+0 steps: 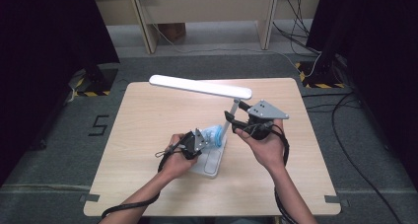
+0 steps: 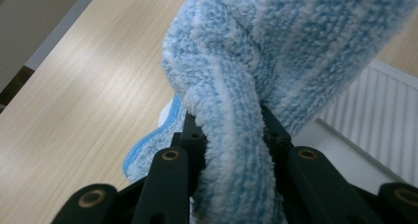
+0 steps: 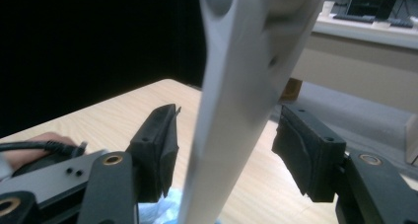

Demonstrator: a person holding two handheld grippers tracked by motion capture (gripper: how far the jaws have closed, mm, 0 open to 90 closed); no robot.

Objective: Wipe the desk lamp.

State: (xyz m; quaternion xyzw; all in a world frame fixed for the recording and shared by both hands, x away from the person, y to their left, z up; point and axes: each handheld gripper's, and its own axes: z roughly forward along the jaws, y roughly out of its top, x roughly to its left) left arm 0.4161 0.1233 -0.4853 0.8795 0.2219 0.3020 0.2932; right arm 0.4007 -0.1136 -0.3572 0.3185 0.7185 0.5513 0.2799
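Fluffy blue-and-white cloth (image 2: 246,86) sat right against the lens in the left gripper view, bunched into a thick fold that ran down between the two black jaws. The left gripper (image 1: 203,141) was clamped on that cloth, its pads pressing the pile from both sides. Seen from the high view, the cloth (image 1: 215,134) lay at the foot of the lamp's stem, just above the lamp's white base (image 1: 211,161), with the left hand (image 1: 178,161) coming in beside the base.

The desk lamp (image 1: 201,87) served as the landmark: its base rested near the middle of the wooden table (image 1: 148,184), its stem (image 1: 227,125) rose at a slant, and its long white head reached across above the far half of the table.

The right gripper (image 1: 233,117) was up at the stem, below the joint with the head. In the right gripper view the white stem (image 3: 231,125) stood between the two jaws, yet a clear gap showed on each side of it: the pads (image 3: 165,145) did not press on it, so the jaws stood open around the stem, gripping nothing. The right hand (image 1: 266,142) held that gripper on the side of the stem away from the cloth.

Beyond the lamp's head, past the table's far edge, lay grey floor and the legs of another desk (image 1: 148,31).
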